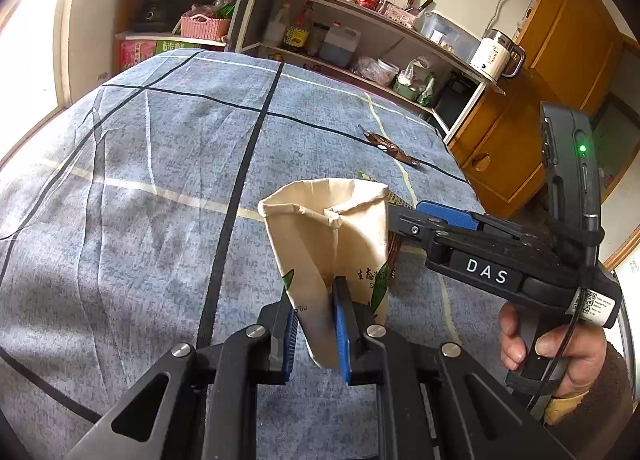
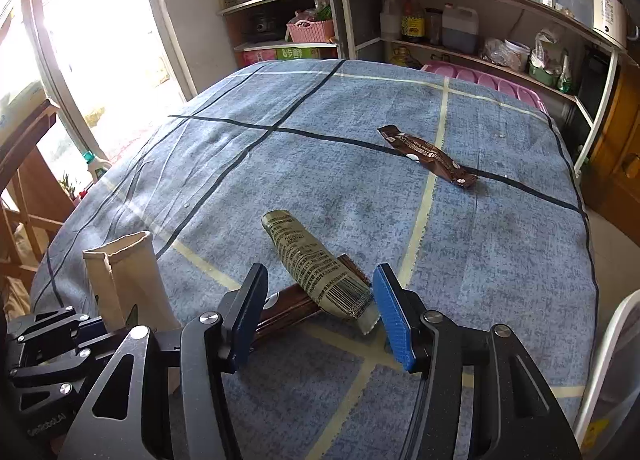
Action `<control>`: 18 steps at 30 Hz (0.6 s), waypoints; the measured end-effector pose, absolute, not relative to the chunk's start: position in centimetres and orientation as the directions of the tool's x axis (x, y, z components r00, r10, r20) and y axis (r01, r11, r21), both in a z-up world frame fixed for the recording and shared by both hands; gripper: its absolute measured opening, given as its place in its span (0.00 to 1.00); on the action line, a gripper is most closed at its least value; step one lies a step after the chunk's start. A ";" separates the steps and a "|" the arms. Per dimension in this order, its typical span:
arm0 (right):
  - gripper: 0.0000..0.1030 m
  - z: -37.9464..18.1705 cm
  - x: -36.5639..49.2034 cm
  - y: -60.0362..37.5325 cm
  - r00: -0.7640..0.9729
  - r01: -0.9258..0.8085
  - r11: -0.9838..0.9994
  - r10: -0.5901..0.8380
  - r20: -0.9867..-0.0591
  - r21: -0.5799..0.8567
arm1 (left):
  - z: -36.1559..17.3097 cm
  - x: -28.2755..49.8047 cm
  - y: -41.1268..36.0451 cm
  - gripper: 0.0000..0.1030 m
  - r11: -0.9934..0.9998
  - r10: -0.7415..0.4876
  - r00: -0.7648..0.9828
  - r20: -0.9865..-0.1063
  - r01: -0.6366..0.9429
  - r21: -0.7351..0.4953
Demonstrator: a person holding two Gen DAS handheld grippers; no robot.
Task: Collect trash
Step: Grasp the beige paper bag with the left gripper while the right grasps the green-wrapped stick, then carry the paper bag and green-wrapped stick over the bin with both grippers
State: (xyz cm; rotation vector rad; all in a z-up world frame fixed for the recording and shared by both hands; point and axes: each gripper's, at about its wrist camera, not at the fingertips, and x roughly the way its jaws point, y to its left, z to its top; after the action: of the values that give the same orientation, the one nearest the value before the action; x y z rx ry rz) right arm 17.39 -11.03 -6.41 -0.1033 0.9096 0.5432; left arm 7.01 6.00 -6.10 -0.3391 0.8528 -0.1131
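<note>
Two wrappers, an olive wrapper point(image 2: 316, 264) across a brown wrapper point(image 2: 288, 306), lie on the table point(image 2: 500, 260) between the spread jaws of the right gripper point(image 2: 320, 320): pick-up step, calling for descent and closure. Left gripper point(image 1: 318, 324) clamps the cream paper bag point(image 1: 328, 228) upright (mouth open); another brown wrapper point(image 2: 428, 154) lies farther off.

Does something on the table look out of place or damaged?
Yes. Three empty wrappers lie on the blue cloth: a green one lies across a brown one near the right claw, another brown one farther off. The paper bag in the left claw is creased.
</note>
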 end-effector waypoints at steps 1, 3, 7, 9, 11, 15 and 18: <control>0.49 -6.4 17.5 -11.2 0.490 -0.485 0.863 0.404 -0.773 0.144 | -6.1 7.1 6.0 0.16 0.940 -0.233 0.655 -0.719 -0.038 -0.339; 0.37 -6.3 17.5 -11.4 0.494 -0.477 0.866 0.405 -0.769 0.150 | -6.1 7.2 6.0 0.16 0.940 -0.234 0.655 -0.719 -0.038 -0.340; 0.22 -6.1 17.4 -11.7 0.511 -0.468 0.873 0.395 -0.763 0.138 | -5.9 7.4 5.8 0.16 0.943 -0.229 0.657 -0.718 -0.035 -0.332; 0.18 -6.1 17.4 -11.9 0.514 -0.463 0.875 0.396 -0.761 0.142 | -5.9 7.4 5.6 0.16 0.944 -0.227 0.657 -0.719 -0.034 -0.330; 0.16 -6.0 17.3 -12.2 0.520 -0.455 0.879 0.395 -0.757 0.146 | -5.8 7.5 5.6 0.16 0.945 -0.225 0.658 -0.719 -0.033 -0.326; 0.13 -5.8 17.1 -13.0 0.527 -0.436 0.885 0.398 -0.751 0.163 | -5.6 7.6 5.3 0.16 0.949 -0.217 0.660 -0.719 -0.029 -0.314; 0.13 -5.5 16.8 -13.5 0.534 -0.426 0.886 0.407 -0.741 0.180 | -5.4 7.6 5.0 0.16 0.951 -0.214 0.660 -0.720 -0.029 -0.309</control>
State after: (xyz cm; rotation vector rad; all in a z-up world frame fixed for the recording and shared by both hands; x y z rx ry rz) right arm 16.78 -13.54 -5.52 -0.0241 0.8767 0.4967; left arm 7.57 5.04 -5.35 -0.3071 0.8464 -0.1067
